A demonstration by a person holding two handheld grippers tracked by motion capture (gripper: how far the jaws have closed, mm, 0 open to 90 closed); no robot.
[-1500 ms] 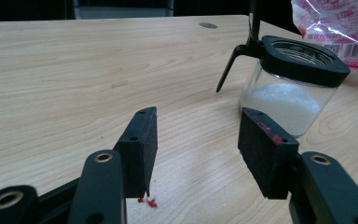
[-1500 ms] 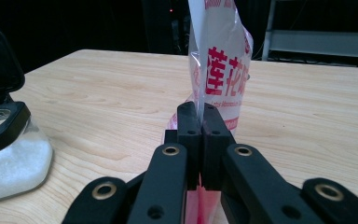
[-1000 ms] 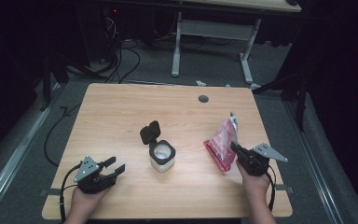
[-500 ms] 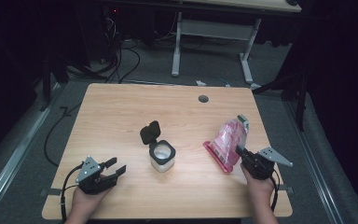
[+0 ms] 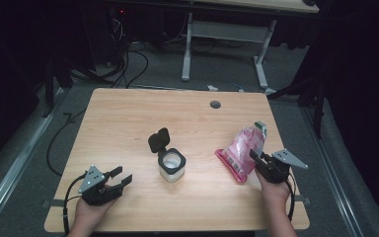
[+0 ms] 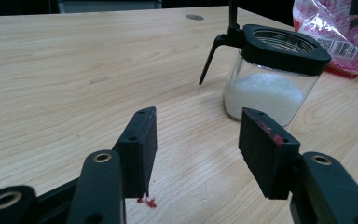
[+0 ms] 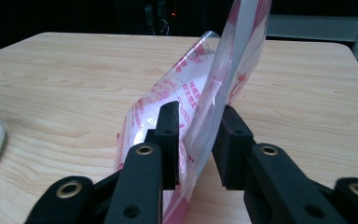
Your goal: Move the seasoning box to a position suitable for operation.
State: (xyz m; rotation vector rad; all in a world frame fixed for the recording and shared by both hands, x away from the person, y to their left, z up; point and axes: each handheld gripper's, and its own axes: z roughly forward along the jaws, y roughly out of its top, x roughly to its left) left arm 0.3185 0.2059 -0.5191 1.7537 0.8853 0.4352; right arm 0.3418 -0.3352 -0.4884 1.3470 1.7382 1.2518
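Loosening my right gripper [image 5: 254, 158], jaws just opening around the pink bag [image 5: 243, 151] at the table's [image 5: 128, 123] right; my left gripper [image 5: 121, 178] rests spread, nothing between

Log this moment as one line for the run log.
right gripper: just opening, pink bag between fingers | left gripper: open, empty | jar: lid open

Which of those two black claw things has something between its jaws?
The right gripper: the pink bag stands between its jaws, which have just been opening. The left gripper has nothing between its jaws and sits apart from the jar.
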